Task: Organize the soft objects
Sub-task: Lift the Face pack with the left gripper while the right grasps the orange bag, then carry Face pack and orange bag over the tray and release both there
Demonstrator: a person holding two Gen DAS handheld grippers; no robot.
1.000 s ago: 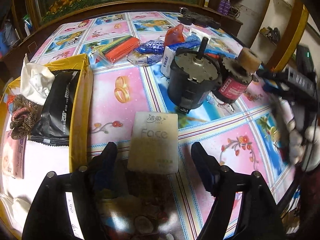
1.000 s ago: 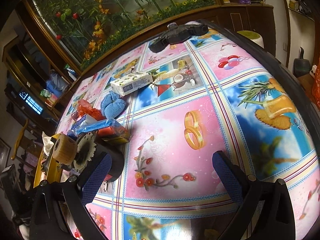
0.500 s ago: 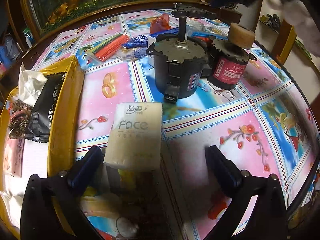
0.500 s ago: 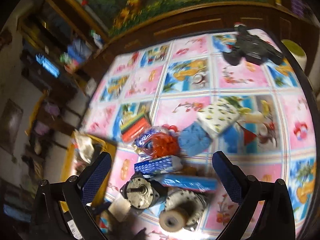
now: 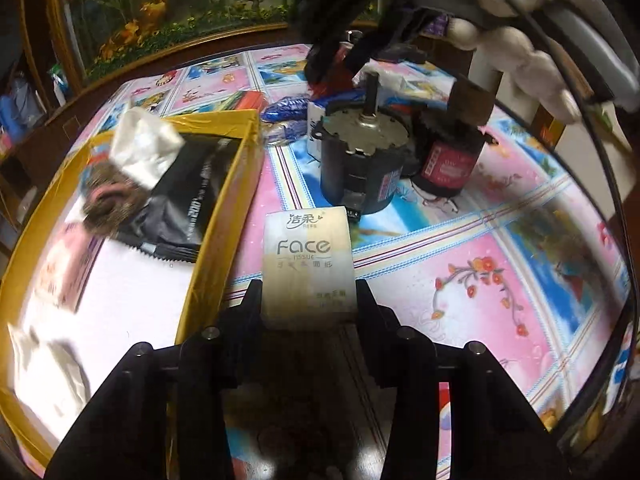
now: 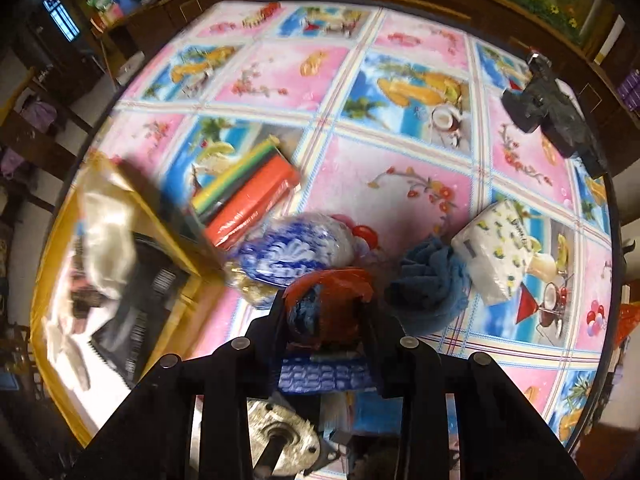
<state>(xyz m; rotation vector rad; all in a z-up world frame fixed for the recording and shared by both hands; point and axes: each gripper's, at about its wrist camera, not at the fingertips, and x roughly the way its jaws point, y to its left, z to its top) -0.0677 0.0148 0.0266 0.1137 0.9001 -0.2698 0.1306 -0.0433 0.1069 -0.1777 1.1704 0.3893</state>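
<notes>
Left gripper (image 5: 308, 300) fingers closing on tissue pack (image 5: 307, 264), long axis pointing away, just right of yellow box (image 5: 236, 184). Right gripper (image 6: 326, 312) fingers closing around red-wrapped bundle (image 6: 328, 304), box further left.

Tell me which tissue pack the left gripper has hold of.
The beige Face pack, between the left gripper pads as the jaws close. The lemon-print pack lies loose beside the blue cloth.
</notes>
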